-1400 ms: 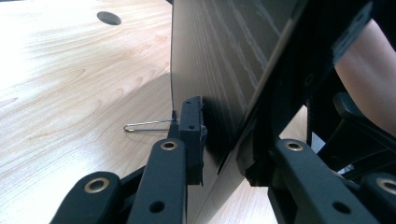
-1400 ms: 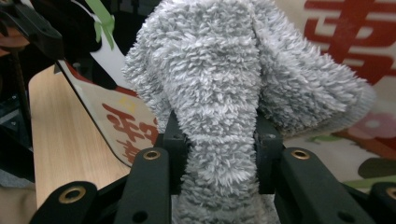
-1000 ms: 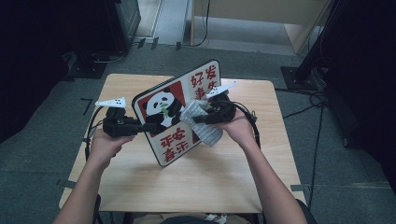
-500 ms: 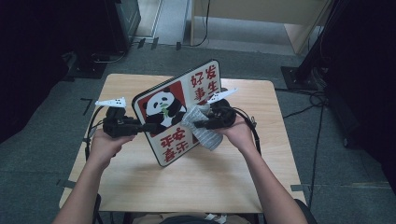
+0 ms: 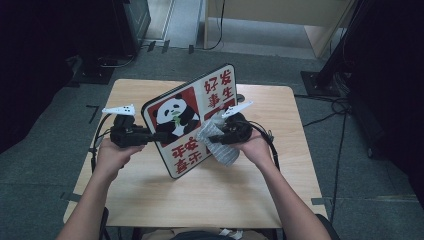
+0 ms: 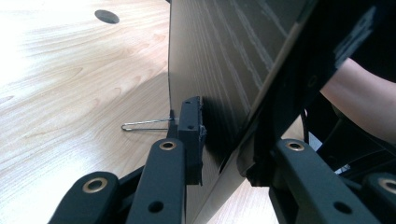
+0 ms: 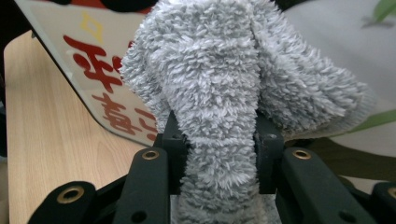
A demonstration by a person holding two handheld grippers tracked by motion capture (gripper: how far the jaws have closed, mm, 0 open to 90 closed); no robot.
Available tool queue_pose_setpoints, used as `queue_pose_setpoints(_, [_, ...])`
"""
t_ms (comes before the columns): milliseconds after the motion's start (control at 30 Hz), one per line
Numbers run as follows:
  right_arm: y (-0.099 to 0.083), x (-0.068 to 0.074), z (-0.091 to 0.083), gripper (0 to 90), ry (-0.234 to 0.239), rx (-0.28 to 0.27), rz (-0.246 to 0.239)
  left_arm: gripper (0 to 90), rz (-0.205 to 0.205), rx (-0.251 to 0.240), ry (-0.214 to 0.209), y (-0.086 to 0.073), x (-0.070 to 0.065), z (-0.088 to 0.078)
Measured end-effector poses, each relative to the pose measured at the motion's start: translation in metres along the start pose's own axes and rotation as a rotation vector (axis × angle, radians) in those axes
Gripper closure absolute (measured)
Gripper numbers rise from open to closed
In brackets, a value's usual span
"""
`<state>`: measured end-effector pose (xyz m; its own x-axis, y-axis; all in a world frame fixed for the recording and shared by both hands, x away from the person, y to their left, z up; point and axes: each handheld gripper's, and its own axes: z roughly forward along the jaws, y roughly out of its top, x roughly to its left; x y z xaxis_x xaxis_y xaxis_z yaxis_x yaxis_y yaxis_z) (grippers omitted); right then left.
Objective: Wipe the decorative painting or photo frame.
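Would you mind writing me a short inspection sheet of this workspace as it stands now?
Surface: light wooden table, with a round hole in it.
Job's things: panda sign board held tilted above the table; fluffy grey cloth pressed against its printed face.
Clutter: a thin wire clip at the back of the board; otherwise nothing seen.
Grippers: left gripper clamped on the board's left edge; right gripper shut on the cloth.
Cables: a black cable loops from the right gripper; more cables on the floor to the right.
Surroundings: grey floor, dark equipment stands, a wooden cabinet behind.
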<state>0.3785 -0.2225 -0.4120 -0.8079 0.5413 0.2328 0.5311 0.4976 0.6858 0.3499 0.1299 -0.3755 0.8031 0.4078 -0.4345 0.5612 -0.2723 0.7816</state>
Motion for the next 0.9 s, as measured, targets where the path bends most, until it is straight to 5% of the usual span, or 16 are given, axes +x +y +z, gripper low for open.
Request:
queue_pose_setpoints(467, [-0.013, -0.003, 0.010, 65.8, 0.017, 0.031, 0.015, 73.2, 0.003, 0.004, 0.013, 0.001, -0.002, 0.000])
queue_pose_setpoints(900, [-0.024, -0.001, 0.020, 65.8, 0.021, 0.073, 0.031, 71.3, 0.004, 0.009, -0.018, 0.001, 0.000, 0.001])
